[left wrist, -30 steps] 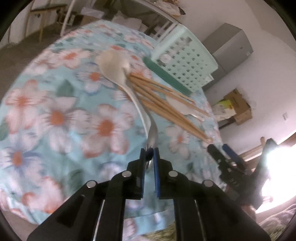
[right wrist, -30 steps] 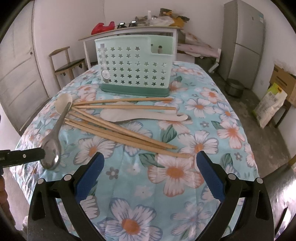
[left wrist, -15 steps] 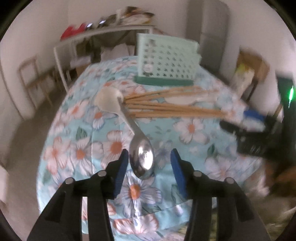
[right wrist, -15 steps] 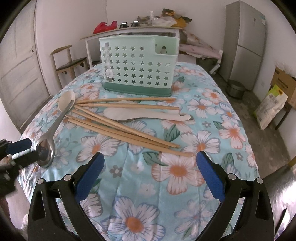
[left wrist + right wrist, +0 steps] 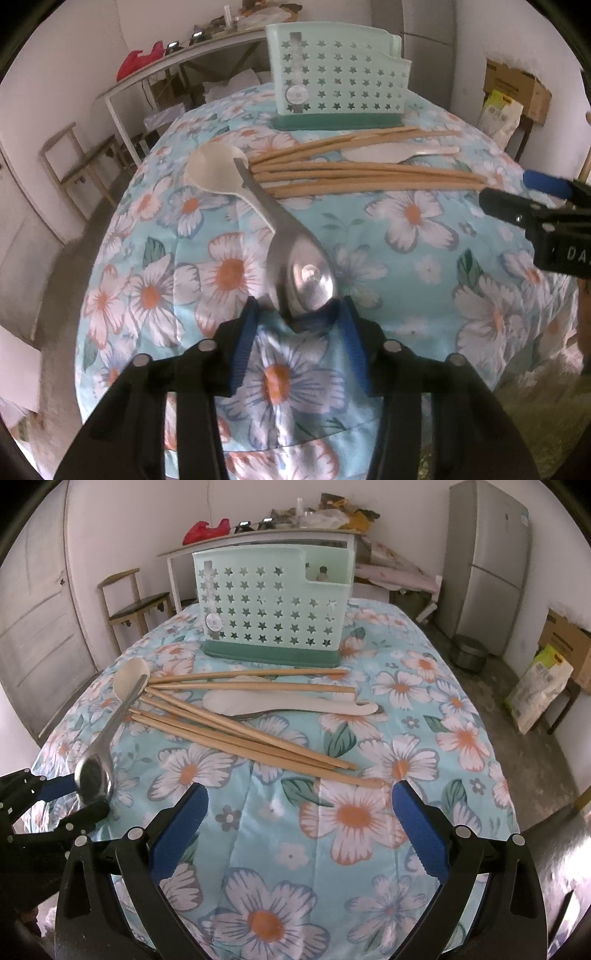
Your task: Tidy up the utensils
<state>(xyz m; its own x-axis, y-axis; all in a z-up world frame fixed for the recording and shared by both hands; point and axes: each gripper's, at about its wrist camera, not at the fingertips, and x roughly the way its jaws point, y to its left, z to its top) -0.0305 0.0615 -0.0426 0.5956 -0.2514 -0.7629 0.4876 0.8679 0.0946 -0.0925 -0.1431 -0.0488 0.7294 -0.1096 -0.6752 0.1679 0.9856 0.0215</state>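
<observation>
A metal spoon (image 5: 295, 258) lies on the floral tablecloth, its bowl toward me and its handle resting in a white spoon (image 5: 218, 173). My left gripper (image 5: 295, 314) is open, its pads on either side of the spoon bowl's tip. Several wooden chopsticks (image 5: 243, 734) and a second white spoon (image 5: 288, 703) lie in the middle. A mint star-holed utensil caddy (image 5: 273, 609) stands upright behind them. My right gripper (image 5: 299, 801) is open and empty at the near edge, just short of the chopstick tips. The metal spoon also shows in the right wrist view (image 5: 99, 760).
The round table (image 5: 406, 849) drops off on all sides. A wooden chair (image 5: 129, 602) and a shelf table (image 5: 258, 539) stand behind it, a fridge (image 5: 487, 565) and boxes (image 5: 561, 646) to the right.
My left gripper went from shut on the metal spoon's edge to open, and swung round to face the caddy. The spoon now lies flat on the cloth. The right gripper barely moved.
</observation>
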